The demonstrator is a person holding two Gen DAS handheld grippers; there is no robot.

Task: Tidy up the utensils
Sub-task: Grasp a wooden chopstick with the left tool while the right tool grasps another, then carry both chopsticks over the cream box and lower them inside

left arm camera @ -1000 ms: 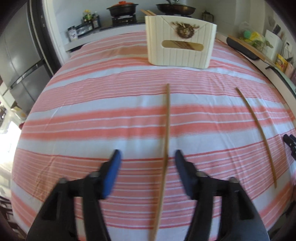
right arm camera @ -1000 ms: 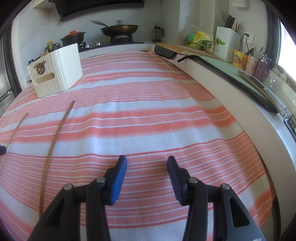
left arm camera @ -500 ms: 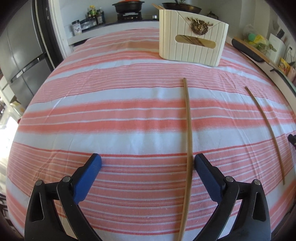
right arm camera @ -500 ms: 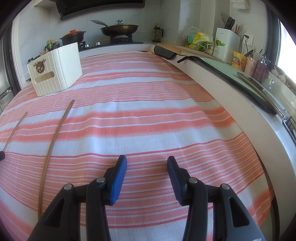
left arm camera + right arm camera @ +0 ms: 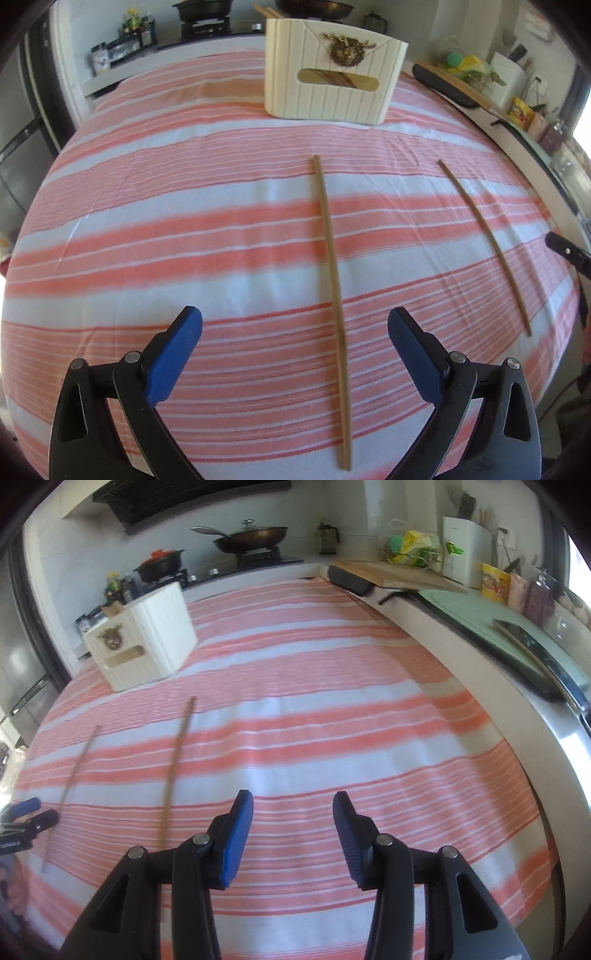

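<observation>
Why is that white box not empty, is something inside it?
Not empty. The white box stands upright, and through its front slot brown sticks show, with more tips poking out above its rim. How full it is, cannot tell.

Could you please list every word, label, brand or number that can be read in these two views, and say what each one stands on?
No text can be read.
White countertop container: a green mark, too blurred to read.
Yellow packet: print too blurred to read.
Left gripper seen from the right wrist: small white lettering on its body, too small to read.
Ribbed cream holder: only a brass ornament, no writing.
</observation>
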